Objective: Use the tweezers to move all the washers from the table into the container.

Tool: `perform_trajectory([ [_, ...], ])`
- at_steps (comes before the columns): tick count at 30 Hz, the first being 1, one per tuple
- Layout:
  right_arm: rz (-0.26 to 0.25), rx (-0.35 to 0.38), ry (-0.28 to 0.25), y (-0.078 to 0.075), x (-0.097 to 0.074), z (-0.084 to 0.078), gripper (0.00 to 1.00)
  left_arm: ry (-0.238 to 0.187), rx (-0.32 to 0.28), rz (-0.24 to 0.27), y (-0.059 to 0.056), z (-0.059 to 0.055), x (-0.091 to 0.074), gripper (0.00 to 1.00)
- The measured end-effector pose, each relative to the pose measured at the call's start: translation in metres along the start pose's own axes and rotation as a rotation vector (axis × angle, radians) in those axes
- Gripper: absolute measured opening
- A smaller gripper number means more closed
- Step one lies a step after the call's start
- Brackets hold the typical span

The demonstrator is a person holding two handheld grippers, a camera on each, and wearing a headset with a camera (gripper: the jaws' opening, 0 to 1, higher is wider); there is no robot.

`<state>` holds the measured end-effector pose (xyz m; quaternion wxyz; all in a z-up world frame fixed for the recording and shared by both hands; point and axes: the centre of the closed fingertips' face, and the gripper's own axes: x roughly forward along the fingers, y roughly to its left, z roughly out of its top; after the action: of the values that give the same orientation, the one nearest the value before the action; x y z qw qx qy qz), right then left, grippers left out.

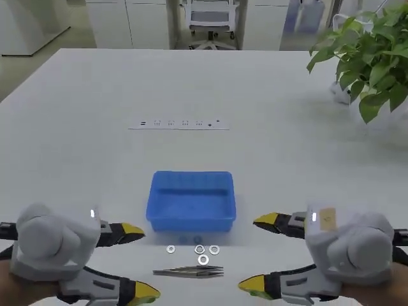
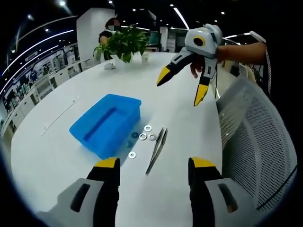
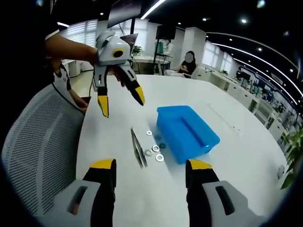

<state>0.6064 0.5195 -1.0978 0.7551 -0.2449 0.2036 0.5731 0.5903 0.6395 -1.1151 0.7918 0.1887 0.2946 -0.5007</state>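
My left tongs (image 1: 143,261) are wide open, nothing in them. A few washers (image 1: 203,259) lie on the bench (image 1: 287,159) btw. the tweezers (image 1: 189,271) & the blue container (image 1: 191,173), which looks empty. Right tongs (image 1: 252,253) are open too. All the job is left, I think.

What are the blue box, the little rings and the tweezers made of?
The blue box looks like plastic: even colour, soft matte sheen, moulded rim. The little rings look like metal, silvery and bright. The tweezers seem to be steel, grey with a thin glint.
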Motion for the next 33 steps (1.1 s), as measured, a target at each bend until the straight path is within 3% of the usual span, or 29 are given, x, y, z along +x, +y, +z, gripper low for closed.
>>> perform_trajectory([
  [5,0.030,-0.028,0.021,0.003,0.008,-0.002,0.54,0.020,0.021,-0.011,0.002,-0.003,0.007,0.57],
  [17,0.113,-0.115,0.125,0.014,0.032,-0.019,0.39,0.093,0.085,-0.051,0.003,-0.014,0.023,0.41],
  [20,0.126,-0.124,0.132,0.014,0.037,-0.020,0.36,0.134,0.136,-0.073,0.002,-0.022,0.026,0.35],
  [28,0.162,-0.110,0.163,0.017,0.053,-0.024,0.30,0.164,0.141,-0.102,0.005,-0.028,0.035,0.28],
  [33,0.188,-0.099,0.213,0.019,0.063,-0.033,0.26,0.172,0.140,-0.124,0.006,-0.029,0.039,0.23],
])
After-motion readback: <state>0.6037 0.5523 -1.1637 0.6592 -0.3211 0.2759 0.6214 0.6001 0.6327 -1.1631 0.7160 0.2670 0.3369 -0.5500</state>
